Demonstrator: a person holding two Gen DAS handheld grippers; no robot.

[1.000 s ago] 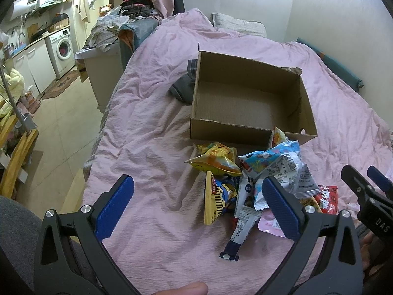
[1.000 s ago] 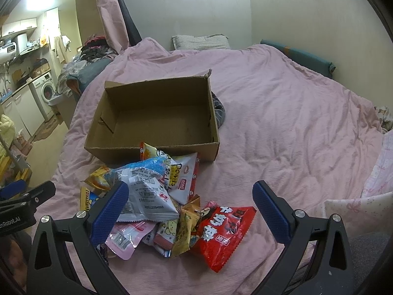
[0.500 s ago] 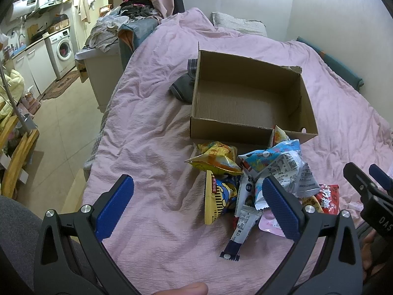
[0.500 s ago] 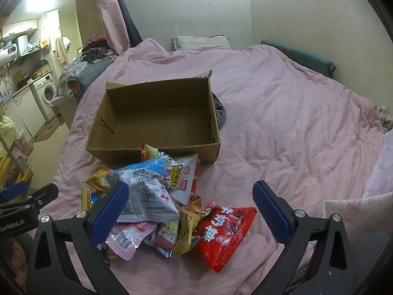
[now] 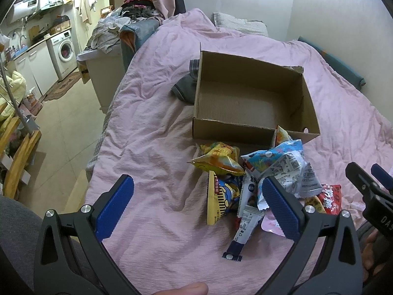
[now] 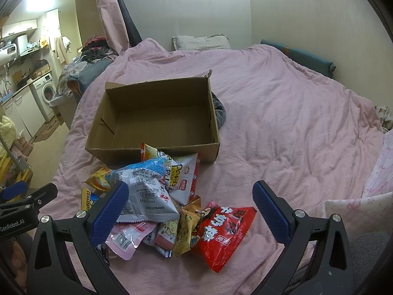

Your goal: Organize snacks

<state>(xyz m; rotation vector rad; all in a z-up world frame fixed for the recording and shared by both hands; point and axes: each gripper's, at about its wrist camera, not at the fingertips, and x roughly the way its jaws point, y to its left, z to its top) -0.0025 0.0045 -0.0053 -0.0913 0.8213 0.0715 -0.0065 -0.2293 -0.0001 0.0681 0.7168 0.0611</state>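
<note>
Nothing is sorted yet: the cardboard box (image 6: 157, 120) beyond both hand-held grippers sits empty, the snack pile (image 6: 157, 196) just ahead. Left hand-held gripper (image 5: 196, 204) and right hand-held gripper (image 6: 189, 209) gape wide, holding nothing.

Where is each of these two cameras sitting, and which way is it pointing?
Left wrist view: on the left gripper, looking forward across the pink bed at the cardboard box; its blue-padded fingers and a fingertip at the bottom edge show.
Right wrist view: on the right gripper, facing the same box over the red snack bag; its own fingers show.
Shared: box, snack pile, each other's gripper.
</note>
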